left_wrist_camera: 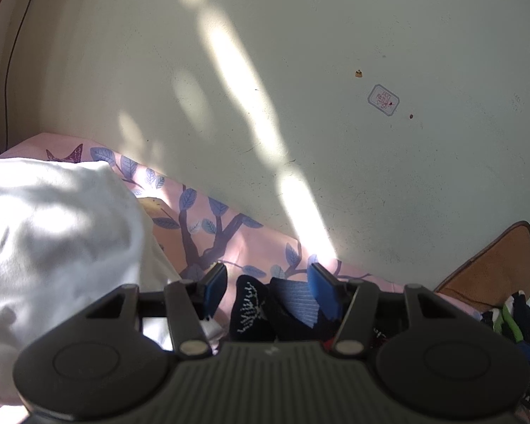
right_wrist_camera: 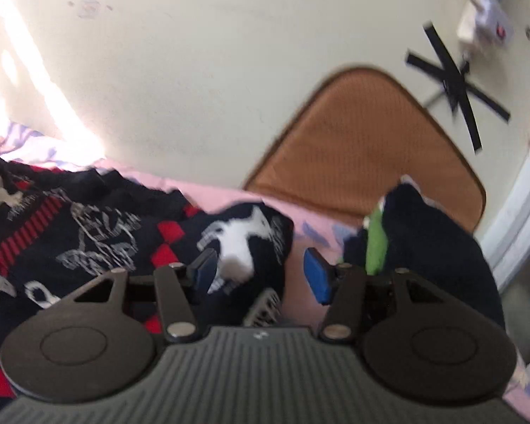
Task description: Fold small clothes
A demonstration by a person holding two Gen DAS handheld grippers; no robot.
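In the left wrist view my left gripper stands open over a dark garment with white and blue print; the cloth lies between and below the blue pads, which do not press on it. A white cloth lies bunched to the left. In the right wrist view my right gripper is open too. The same dark garment, printed in red and white, spreads to its left, with a rumpled corner lying loose between the jaws.
Everything lies on a pink sheet with blue leaves, against a pale wall. A brown cushion leans on the wall at right. A dark pile of clothes with a green piece sits in front of it.
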